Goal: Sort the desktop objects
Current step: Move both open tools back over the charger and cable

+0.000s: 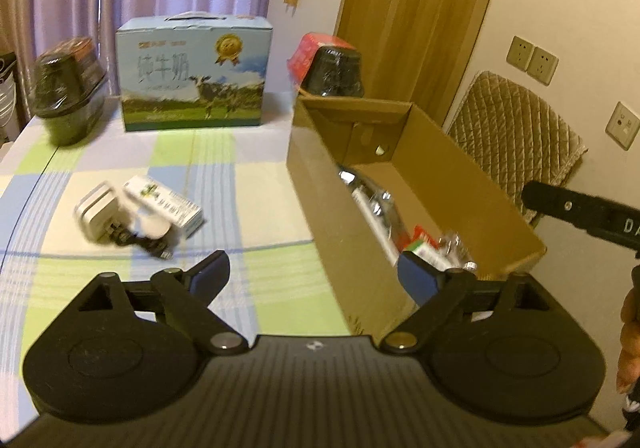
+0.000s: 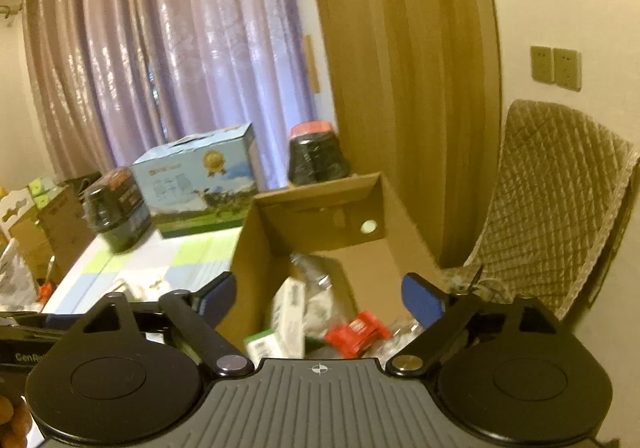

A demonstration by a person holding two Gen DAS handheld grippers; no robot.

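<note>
The left claw is hanging released above the bench, its two blue-padded fingers spread wide with nothing between them. It is sitting over the near left wall of the open cardboard box. On the checked cloth to the left, a white charger with a dark cable is lying and touching a small white and green carton.

The right claw is also standing released and empty, above the near end of the same cardboard box. Inside the box, a red packet, a white and green carton and some clear plastic wrapping are lying together, blurred.

At the far side of the bench, a blue milk box is standing between two dark wrapped jars.
</note>
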